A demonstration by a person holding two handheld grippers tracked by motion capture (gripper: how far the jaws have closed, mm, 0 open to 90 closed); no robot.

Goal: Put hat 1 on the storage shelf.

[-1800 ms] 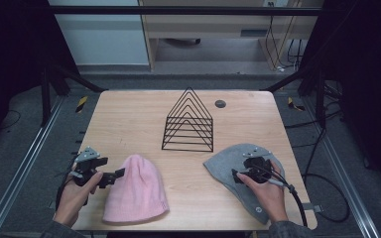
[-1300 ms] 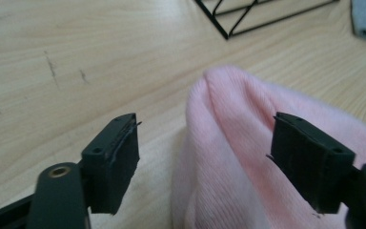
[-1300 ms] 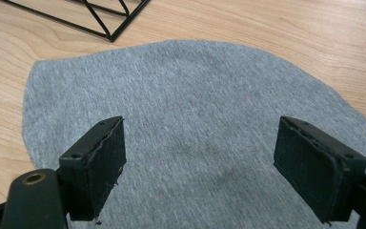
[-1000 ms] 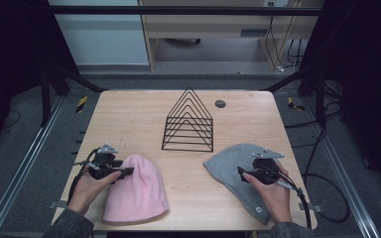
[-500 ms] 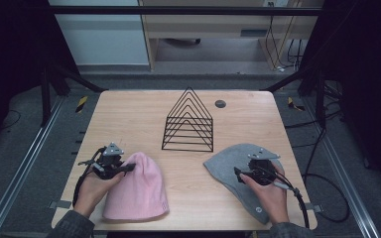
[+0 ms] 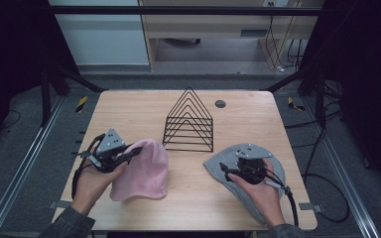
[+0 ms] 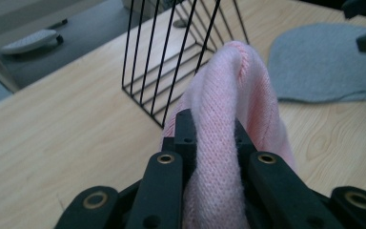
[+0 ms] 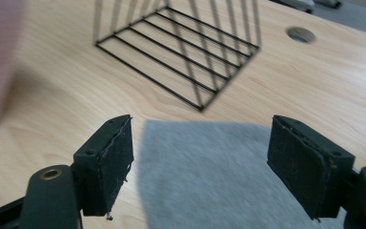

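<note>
Wooden table [image 6: 129, 106]; pink beanie [image 6: 146, 168] unlabelled.

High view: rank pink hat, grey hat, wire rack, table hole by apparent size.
1-2. Pink hat and grey hat: alike; the grey one is partly hidden by a hand.
3. Wire rack.
4. Table hole.

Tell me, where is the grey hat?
In the high view the grey hat lies flat on the table's right side, under the right gripper, near the black wire rack.

Black two-jaw left gripper [image 6: 129, 154], grey triangular top plate; black right gripper [image 6: 224, 167], trailing black cable; grey sleeves.
</note>
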